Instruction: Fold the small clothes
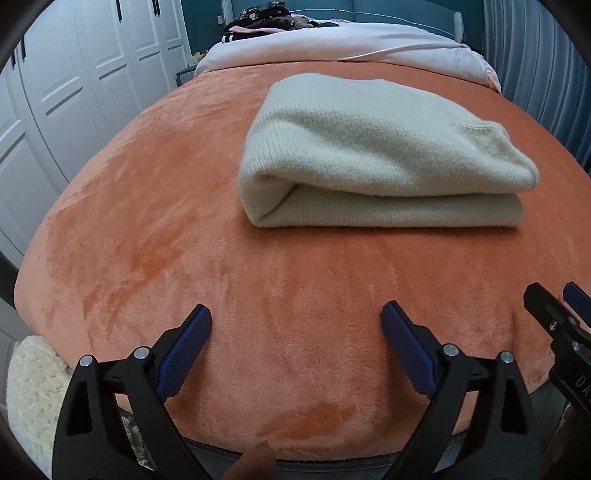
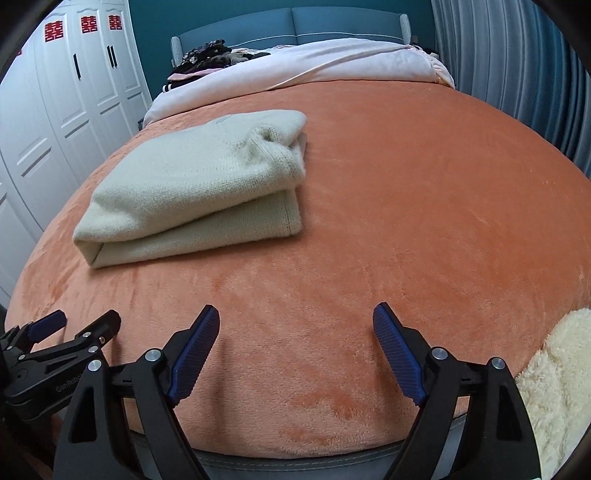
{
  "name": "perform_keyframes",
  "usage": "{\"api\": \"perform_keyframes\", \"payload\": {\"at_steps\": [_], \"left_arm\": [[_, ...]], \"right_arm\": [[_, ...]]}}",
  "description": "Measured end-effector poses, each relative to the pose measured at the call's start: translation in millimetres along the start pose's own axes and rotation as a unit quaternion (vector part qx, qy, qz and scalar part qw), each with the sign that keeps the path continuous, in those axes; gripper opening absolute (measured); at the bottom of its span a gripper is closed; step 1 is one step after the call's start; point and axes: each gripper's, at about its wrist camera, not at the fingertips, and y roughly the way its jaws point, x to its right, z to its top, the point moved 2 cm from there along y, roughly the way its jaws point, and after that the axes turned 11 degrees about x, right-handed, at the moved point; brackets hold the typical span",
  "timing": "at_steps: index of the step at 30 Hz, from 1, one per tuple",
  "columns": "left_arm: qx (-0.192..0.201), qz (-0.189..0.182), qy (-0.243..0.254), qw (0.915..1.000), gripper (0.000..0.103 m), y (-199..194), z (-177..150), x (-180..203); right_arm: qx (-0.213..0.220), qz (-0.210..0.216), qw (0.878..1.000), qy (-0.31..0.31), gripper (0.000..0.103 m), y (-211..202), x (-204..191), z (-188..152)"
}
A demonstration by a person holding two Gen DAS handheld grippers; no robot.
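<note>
Cream knitted sweater (image 1: 384, 155) lies folded mid-bed on the orange blanket (image 1: 147, 221), back from its near edge. Left gripper (image 1: 295, 332) and right gripper (image 2: 295, 332) gape wide, empty. Advise squaring the loose right-hand layers before leaving it.

An orange plush blanket (image 1: 155, 206) is spread over the bed. A pale pink duvet (image 2: 332, 62) is bunched near the blue padded headboard (image 2: 295, 22), dark clothes (image 2: 207, 59) are heaped beside it. White panelled wardrobe doors (image 2: 55, 110) are seen left.
</note>
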Motion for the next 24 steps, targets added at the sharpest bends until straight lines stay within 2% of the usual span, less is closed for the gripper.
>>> {"api": "perform_keyframes", "payload": {"at_steps": [9, 24], "left_arm": [[0.013, -0.009, -0.008, 0.9998, 0.091, 1.0, -0.5, -3.9], [0.025, -0.009, -0.006, 0.9996, 0.091, -1.5, 1.1, -3.0]], "right_arm": [[0.004, -0.003, 1.000, -0.018, 0.083, -3.7, -23.1, -12.4], [0.002, -0.012, 1.000, -0.006, 0.083, -3.2, -19.5, -16.2]]}}
